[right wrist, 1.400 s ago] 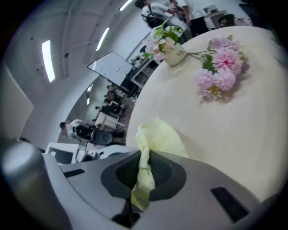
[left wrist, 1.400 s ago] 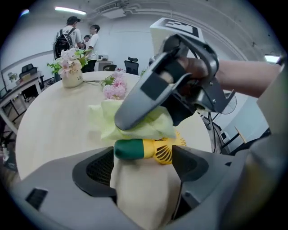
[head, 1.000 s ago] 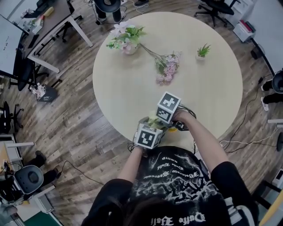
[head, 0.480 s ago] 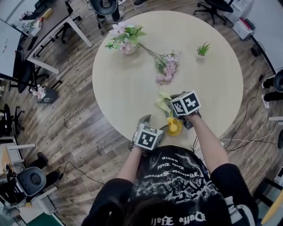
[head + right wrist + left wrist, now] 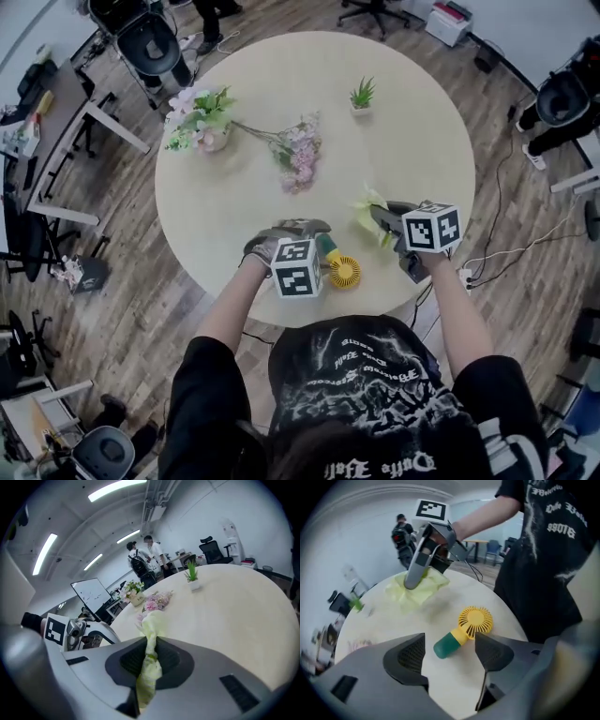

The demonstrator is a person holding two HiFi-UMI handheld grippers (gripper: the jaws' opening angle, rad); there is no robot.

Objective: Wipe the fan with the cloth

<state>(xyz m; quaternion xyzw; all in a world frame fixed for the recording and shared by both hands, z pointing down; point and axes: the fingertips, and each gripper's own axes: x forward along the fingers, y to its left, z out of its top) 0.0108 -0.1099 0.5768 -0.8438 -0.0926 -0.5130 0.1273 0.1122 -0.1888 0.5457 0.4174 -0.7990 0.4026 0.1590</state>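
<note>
**Yellow fan loose by the table edge, cloth held thin**

The fan (image 5: 339, 269) lies on its side on the round table (image 5: 281, 112), close to the near rim, just beside the left gripper (image 5: 298, 228). That gripper's jaws stand wide and have just been closing a little. The fan's green handle (image 5: 443, 647) shows in the gap beyond the pads, but nothing presses on it.

The right gripper (image 5: 149, 660) is clamped on a narrow twist of the pale green cloth (image 5: 151, 625), well to the fan's right.

Unheld, the fan could skid or roll off the rim at the first wipe. The thin pinch of cloth could slip free, or a loose fold could catch in the grille.

The right gripper view does not show the fan at all. In the head view the marker cube covers part of the left jaws, so I cannot tell their gap to the handle.
</note>
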